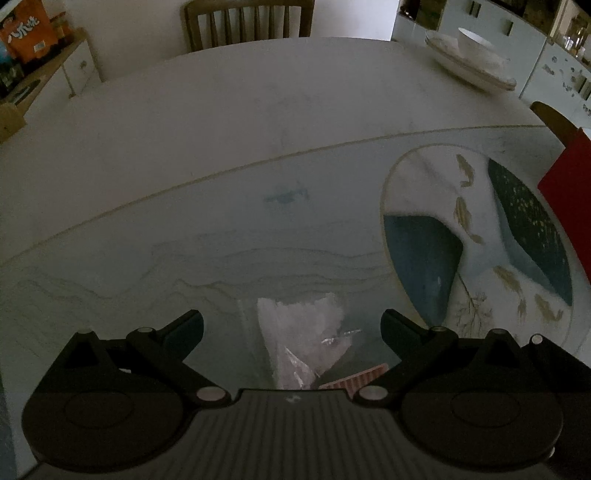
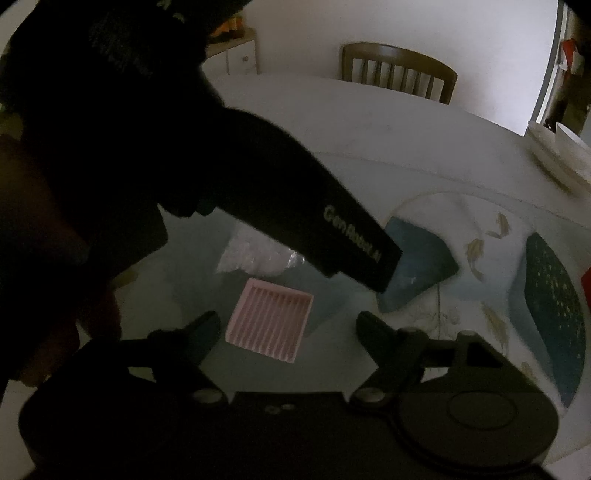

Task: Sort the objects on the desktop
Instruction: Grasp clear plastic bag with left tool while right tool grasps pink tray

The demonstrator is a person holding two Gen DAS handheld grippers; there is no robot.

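In the left wrist view my left gripper [image 1: 291, 321] is open, its fingers wide apart over a clear plastic bag [image 1: 303, 332] with pale contents that lies on the glass turntable [image 1: 147, 258]. Neither finger touches the bag. A corner of a pink ribbed tray [image 1: 354, 380] shows just behind it. In the right wrist view my right gripper [image 2: 288, 321] is open, its fingers either side of the pink ribbed tray [image 2: 269, 325]. The left finger is close to the tray's edge and a gap remains on the right. The dark body of the left gripper [image 2: 332, 229] crosses above the bag [image 2: 255, 254].
A painted round panel [image 1: 480, 240] fills the turntable's right side. A red object [image 1: 569, 192] stands at the right edge. Stacked plates with a bowl [image 1: 472, 55] sit at the table's far right. A wooden chair [image 1: 247, 22] stands behind the table, and a person's dark sleeve [image 2: 92, 110] fills the left.
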